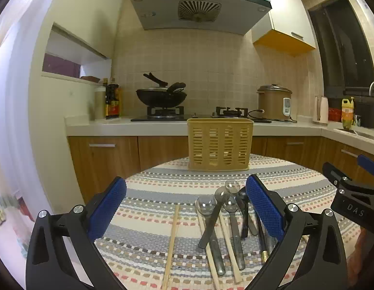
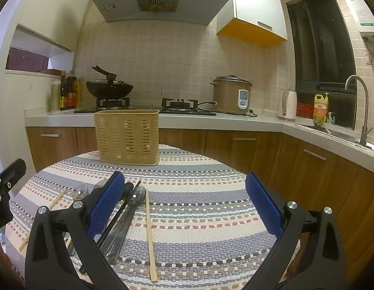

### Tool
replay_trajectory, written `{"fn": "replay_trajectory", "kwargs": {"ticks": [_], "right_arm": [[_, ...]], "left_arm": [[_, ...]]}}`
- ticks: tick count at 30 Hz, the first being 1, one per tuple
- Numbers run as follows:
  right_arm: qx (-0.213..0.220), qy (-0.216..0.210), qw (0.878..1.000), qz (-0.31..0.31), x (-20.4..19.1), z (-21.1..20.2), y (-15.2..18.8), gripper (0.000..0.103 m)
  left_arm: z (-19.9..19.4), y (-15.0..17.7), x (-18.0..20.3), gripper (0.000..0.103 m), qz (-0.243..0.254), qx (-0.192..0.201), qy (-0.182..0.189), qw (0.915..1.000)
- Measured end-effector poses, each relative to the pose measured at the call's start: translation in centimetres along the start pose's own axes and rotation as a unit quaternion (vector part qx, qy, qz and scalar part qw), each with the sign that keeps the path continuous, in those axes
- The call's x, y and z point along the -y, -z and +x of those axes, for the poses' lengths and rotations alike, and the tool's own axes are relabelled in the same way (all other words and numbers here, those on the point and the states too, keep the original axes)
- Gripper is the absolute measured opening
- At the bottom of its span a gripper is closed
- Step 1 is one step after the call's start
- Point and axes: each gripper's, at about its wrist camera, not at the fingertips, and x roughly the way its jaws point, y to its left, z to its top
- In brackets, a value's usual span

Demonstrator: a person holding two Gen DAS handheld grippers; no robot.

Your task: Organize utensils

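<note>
Several metal spoons (image 1: 219, 220) and wooden chopsticks (image 1: 172, 244) lie in a loose pile on a round table with a striped cloth (image 1: 162, 193). A tan slotted utensil basket (image 1: 219, 143) stands upright at the table's far edge. My left gripper (image 1: 186, 205) is open above the pile, holding nothing. My right gripper (image 2: 185, 201) is also open and holds nothing, and the spoons (image 2: 128, 207) and a black chopstick lie by its left finger. A single wooden chopstick (image 2: 149, 232) lies between its fingers on the cloth. The basket (image 2: 127, 136) stands ahead to the left.
Behind the table runs a kitchen counter (image 1: 138, 126) with a wok on a gas stove (image 1: 161, 96), bottles, a rice cooker (image 2: 231, 95), a kettle and a sink with a tap (image 2: 356, 101). Wooden cabinets stand below. The right gripper's body (image 1: 351, 193) shows at the left view's right edge.
</note>
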Motion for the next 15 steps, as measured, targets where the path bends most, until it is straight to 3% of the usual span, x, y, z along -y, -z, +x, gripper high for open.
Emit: {"fn": "replay_trajectory", "kwargs": {"ticks": [15], "right_arm": [[0.007, 0.0, 1.0, 0.003, 0.3, -0.53, -0.03, 0.095]], "left_arm": [[-0.59, 0.28, 0.42, 0.096, -0.001, 0.007, 0.014, 0.9999]]}}
